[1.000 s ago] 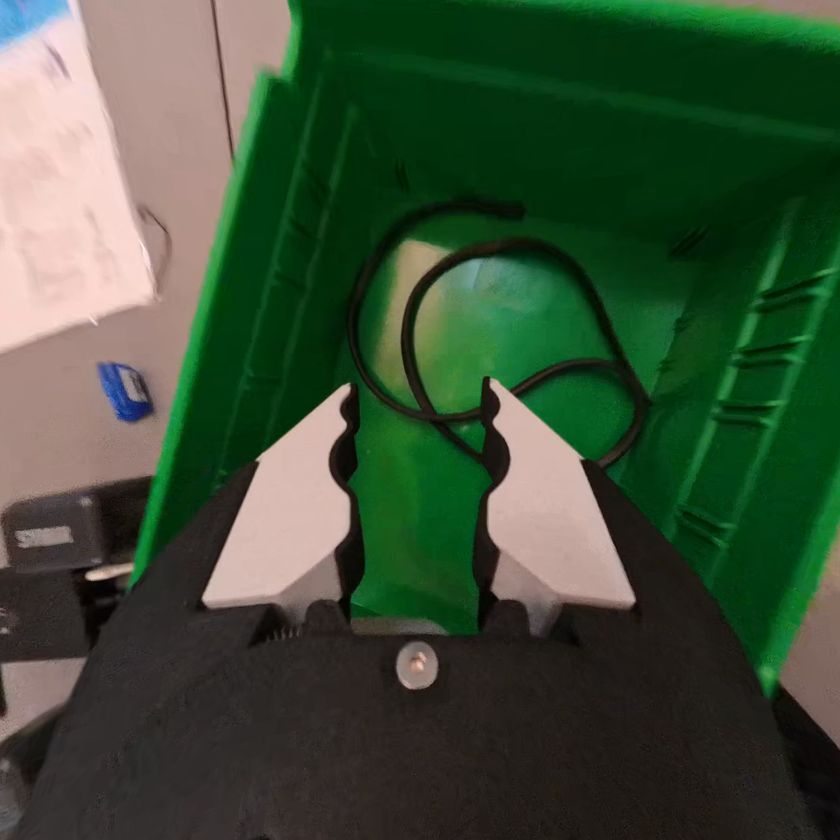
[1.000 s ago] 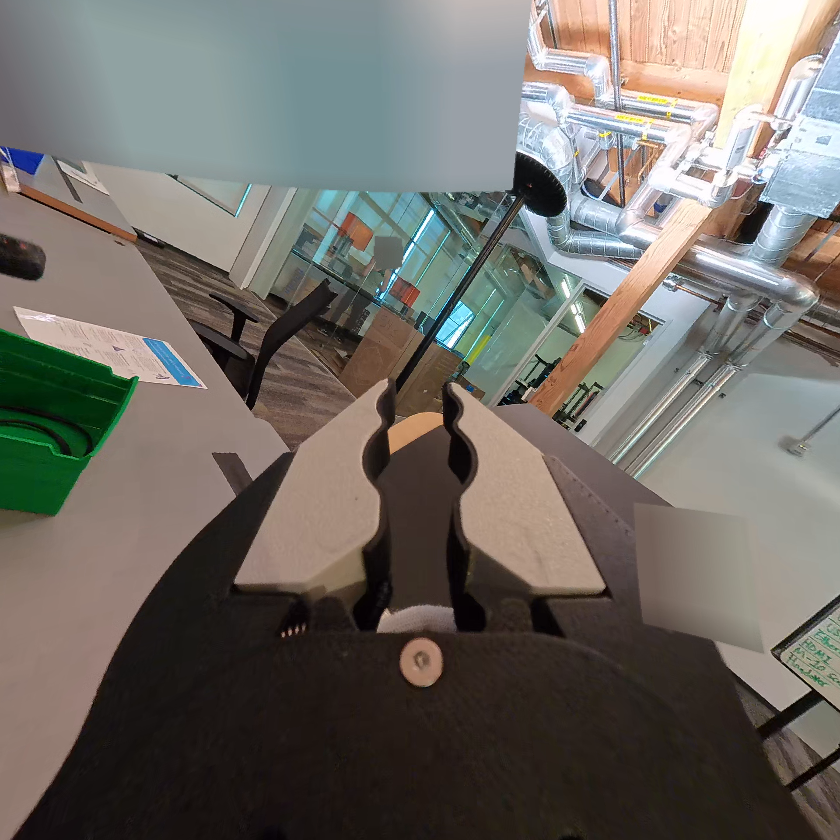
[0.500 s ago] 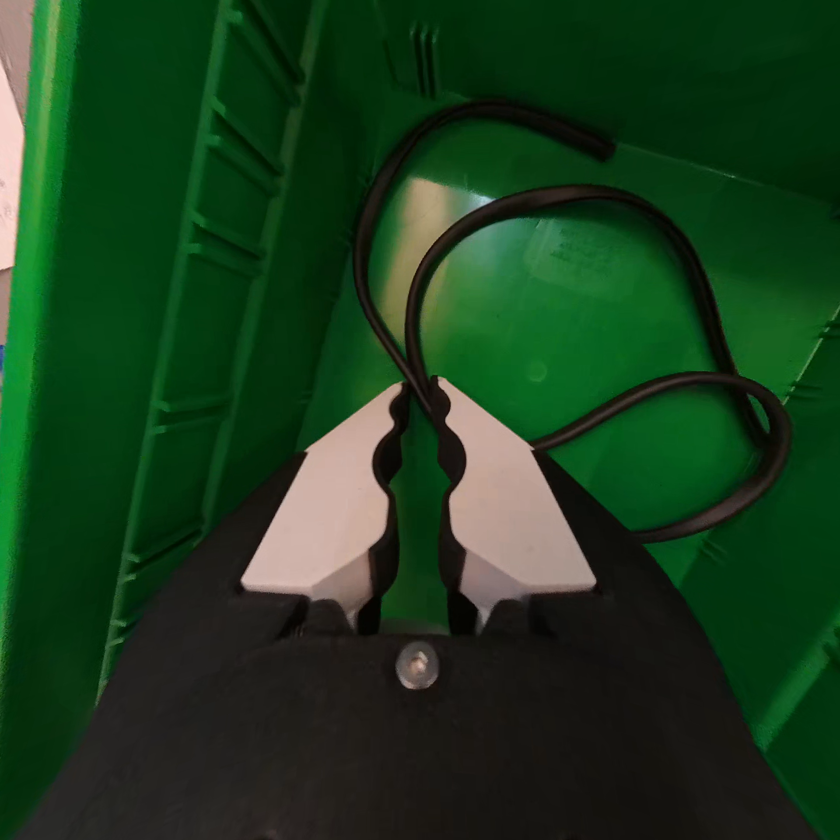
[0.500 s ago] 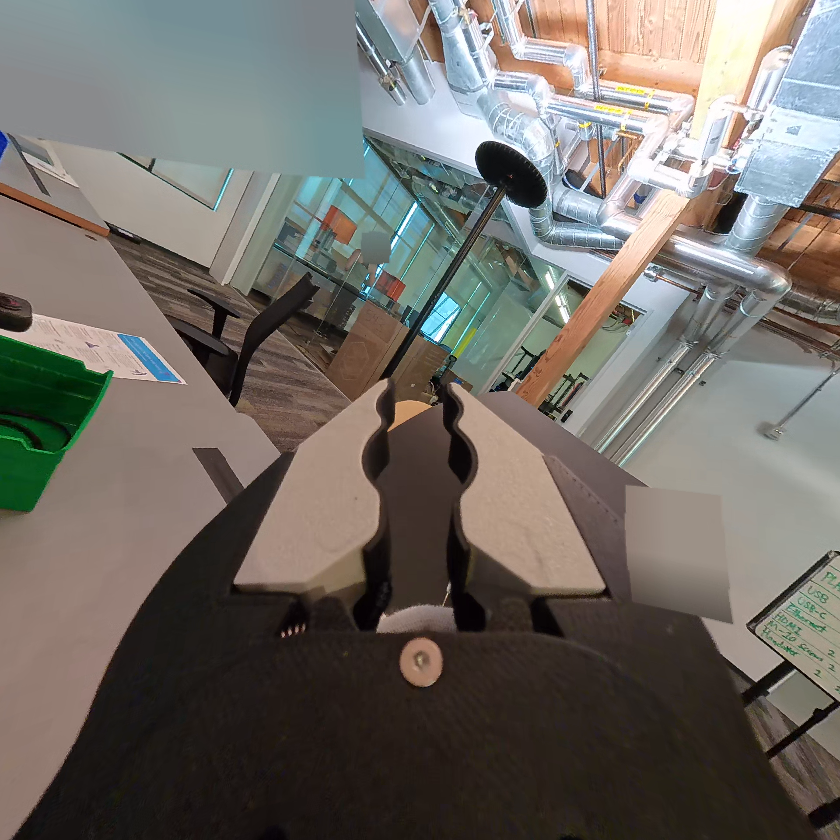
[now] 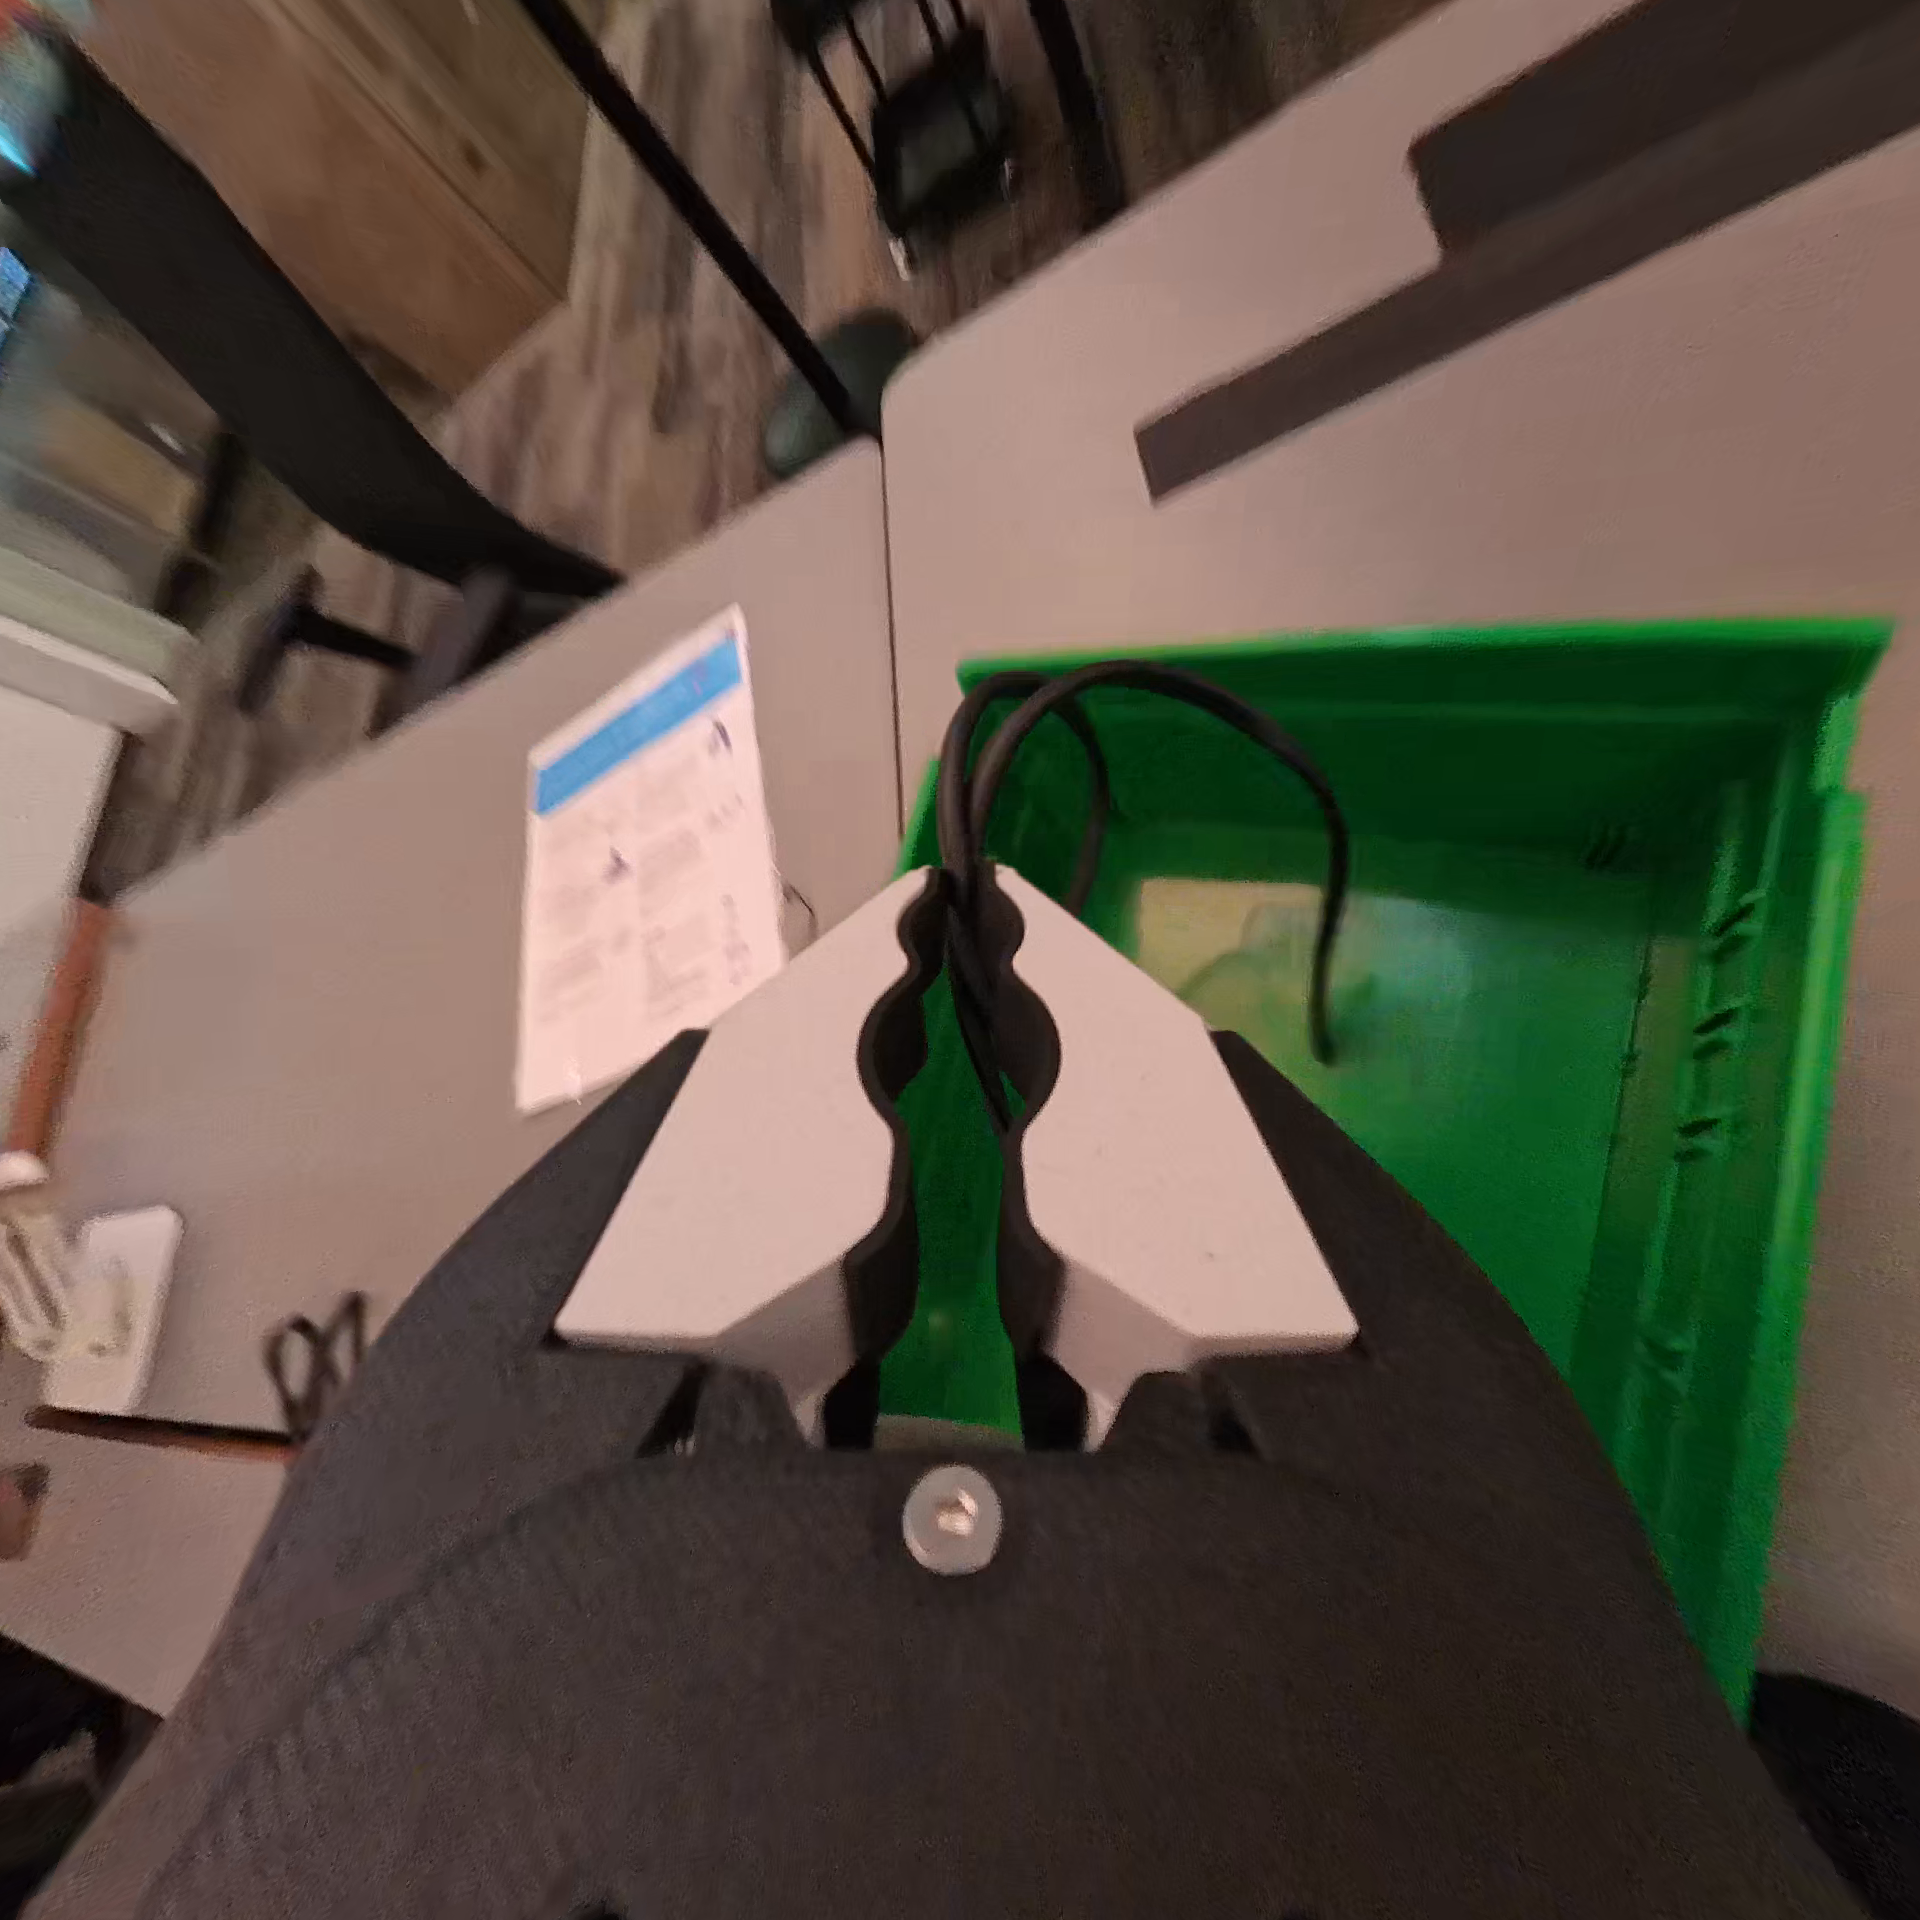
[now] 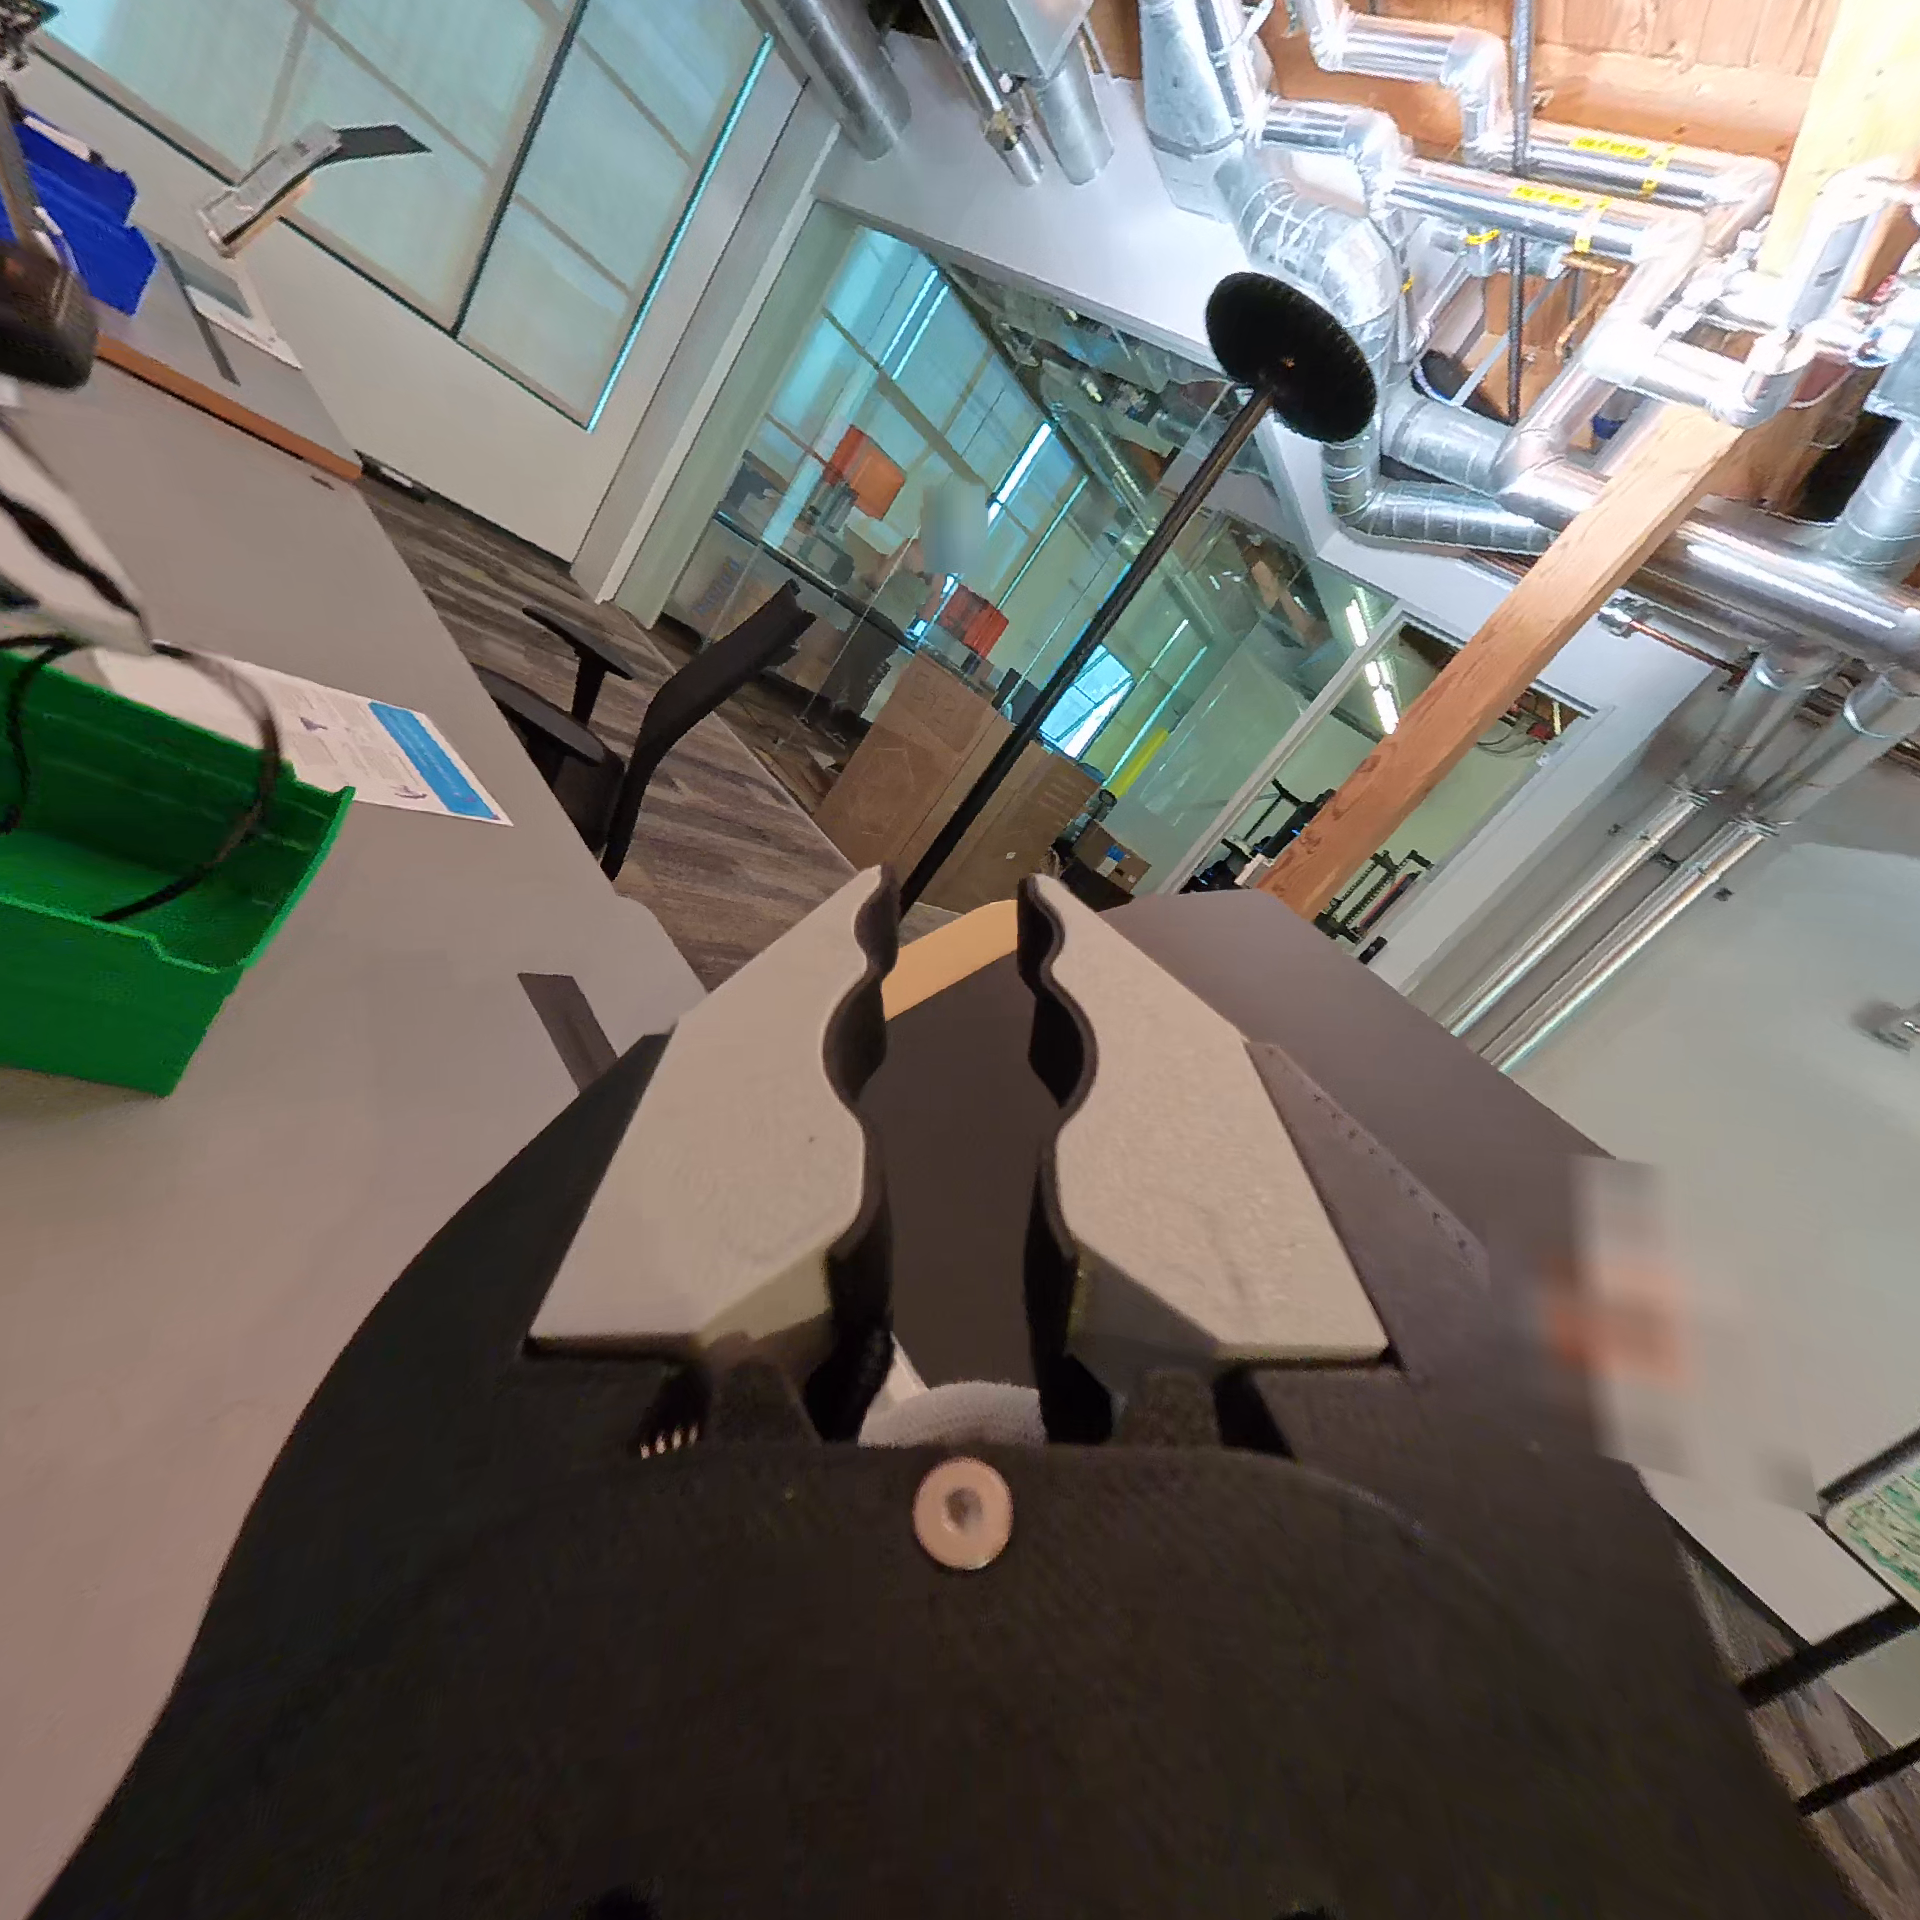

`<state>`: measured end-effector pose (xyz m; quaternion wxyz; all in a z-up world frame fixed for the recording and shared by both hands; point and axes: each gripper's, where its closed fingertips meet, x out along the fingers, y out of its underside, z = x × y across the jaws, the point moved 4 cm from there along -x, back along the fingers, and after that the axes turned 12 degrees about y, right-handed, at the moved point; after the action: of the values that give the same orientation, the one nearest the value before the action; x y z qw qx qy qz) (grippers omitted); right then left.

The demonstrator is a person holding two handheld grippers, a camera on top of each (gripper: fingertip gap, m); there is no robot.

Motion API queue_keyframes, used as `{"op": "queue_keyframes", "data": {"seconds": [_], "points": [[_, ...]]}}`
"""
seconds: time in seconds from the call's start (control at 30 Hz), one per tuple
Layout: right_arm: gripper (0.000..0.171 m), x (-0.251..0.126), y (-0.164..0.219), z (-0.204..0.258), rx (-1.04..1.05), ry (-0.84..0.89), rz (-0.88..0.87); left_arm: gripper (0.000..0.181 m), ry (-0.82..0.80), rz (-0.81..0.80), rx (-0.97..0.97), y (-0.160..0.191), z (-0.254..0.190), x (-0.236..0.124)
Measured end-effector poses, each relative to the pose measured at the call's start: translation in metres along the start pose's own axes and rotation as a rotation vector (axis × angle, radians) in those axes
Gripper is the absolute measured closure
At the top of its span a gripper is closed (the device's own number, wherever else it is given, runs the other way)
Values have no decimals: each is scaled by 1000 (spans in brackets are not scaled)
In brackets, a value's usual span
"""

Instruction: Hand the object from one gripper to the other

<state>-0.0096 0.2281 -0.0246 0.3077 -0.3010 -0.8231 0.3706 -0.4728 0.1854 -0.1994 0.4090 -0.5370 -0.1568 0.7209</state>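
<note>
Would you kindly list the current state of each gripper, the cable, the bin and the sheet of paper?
left gripper: shut on the black cable, raised above the bin.
right gripper: open, holding nothing, pointing away from the bin.
black cable: lifted, looped over the fingertips, one end dangling into the bin.
green bin: upright on the grey table, open-topped.
printed sheet: lying flat beside the bin.

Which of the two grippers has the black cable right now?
The left gripper: its fingertips are pinched on the black cable, which loops above the green bin. The right gripper is open, with nothing between its fingers.
</note>
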Motion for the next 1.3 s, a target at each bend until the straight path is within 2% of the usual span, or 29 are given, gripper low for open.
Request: {"op": "queue_keyframes", "data": {"seconds": [0.1, 0.3, 0.43, 0.57, 0.8, 0.87, 0.97, 1.23, 1.3], "points": [[147, 8, 2, 15, -11, -42, -4, 178, -72, -81, 129, -42, -9, -27], [132, 22, 6, 54, -56, -151, -13, 178, -44, -262, 306, -124, -59, -63], [127, 29, 7, 82, -119, -216, -28, 178, 46, -360, 426, -166, -108, -70], [127, 35, 14, 105, -183, -266, -18, 178, 137, -429, 511, -195, -154, -61], [137, 48, 39, 117, -292, -244, 24, 178, 183, -455, 632, -205, -203, -35], [137, 52, 47, 122, -385, -217, 18, 178, 202, -464, 652, -203, -210, -30], [137, 57, 62, 135, -526, -209, 23, 177, 233, -493, 670, -198, -218, -28], [149, 69, 77, 153, -645, -162, 29, 177, 290, -486, 696, -187, -220, -23], [160, 70, 78, 155, -649, -153, 27, 177, 295, -493, 704, -187, -224, -25]]}}
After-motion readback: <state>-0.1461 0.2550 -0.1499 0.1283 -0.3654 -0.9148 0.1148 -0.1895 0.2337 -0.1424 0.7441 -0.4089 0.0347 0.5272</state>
